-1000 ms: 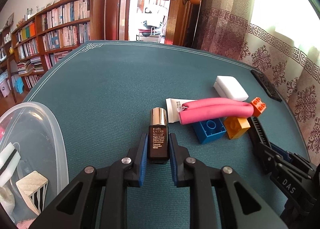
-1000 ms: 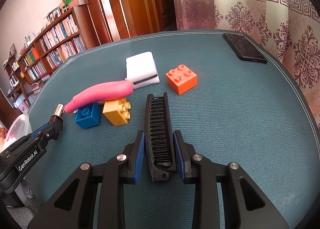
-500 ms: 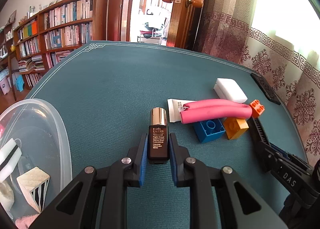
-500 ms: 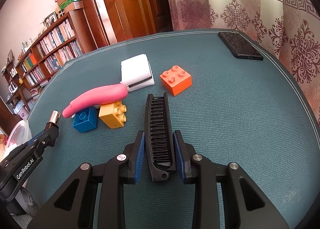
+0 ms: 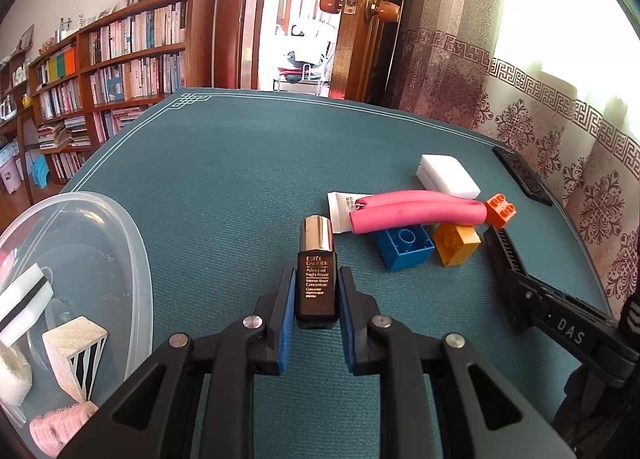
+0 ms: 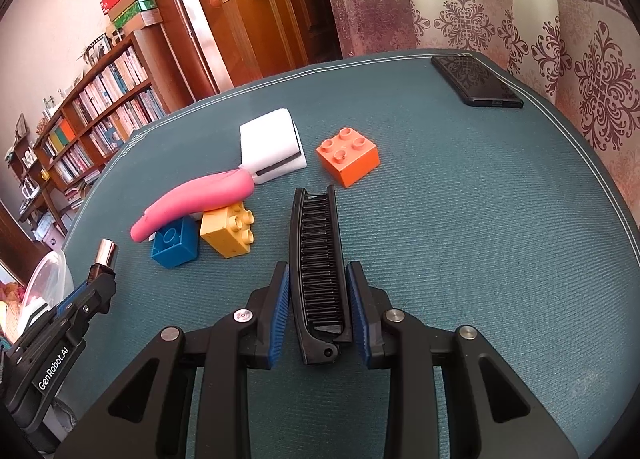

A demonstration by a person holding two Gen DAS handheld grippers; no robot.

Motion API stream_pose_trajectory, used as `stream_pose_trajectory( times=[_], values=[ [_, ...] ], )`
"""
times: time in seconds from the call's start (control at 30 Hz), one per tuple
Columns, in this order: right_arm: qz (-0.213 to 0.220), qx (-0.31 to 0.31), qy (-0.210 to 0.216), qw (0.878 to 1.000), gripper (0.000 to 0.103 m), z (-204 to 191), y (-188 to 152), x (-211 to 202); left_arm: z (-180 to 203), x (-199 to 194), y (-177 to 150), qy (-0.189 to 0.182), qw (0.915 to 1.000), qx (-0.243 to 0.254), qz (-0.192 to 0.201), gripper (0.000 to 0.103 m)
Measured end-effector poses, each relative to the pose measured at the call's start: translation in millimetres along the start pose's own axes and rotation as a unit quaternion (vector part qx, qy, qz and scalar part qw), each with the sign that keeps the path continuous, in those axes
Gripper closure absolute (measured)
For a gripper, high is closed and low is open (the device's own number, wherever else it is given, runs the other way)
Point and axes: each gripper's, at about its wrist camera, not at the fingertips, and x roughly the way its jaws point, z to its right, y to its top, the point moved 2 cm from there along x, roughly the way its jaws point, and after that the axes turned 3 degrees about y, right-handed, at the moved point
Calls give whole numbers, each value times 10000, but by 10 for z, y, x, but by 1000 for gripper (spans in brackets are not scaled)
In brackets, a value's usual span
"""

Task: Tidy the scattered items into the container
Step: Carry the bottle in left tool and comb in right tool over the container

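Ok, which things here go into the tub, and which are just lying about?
To tidy: dark serum bottle, black folding comb, pink foam roller, blue brick, yellow brick, orange brick, white sponge, white tube.
Leave: black phone.

My blue-padded tool pinches a brown, gold-capped serum bottle; teal surface; black folding comb.

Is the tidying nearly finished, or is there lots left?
About halfway. The clear tub already holds several things. The left gripper grips a small bottle; the right gripper grips a black comb. Three bricks, the pink tube and white sponge remain.
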Motion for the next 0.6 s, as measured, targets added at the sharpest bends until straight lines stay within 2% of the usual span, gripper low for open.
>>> stream_pose_trajectory(
  times=[0.23, 0.37, 0.6],
  values=[
    [-81, 143, 400, 9991, 72, -107, -128, -107, -23, -36, 13, 13, 10000, -22, 71, 81],
    [53, 155, 560, 9983, 72, -175, -155, -227, -45, -61, 24, 41, 9999, -51, 127, 80],
    [270, -152, 540, 9981, 72, -354, -218, -350, -44, -124, 43, 128, 9995, -39, 273, 80]
  ],
)
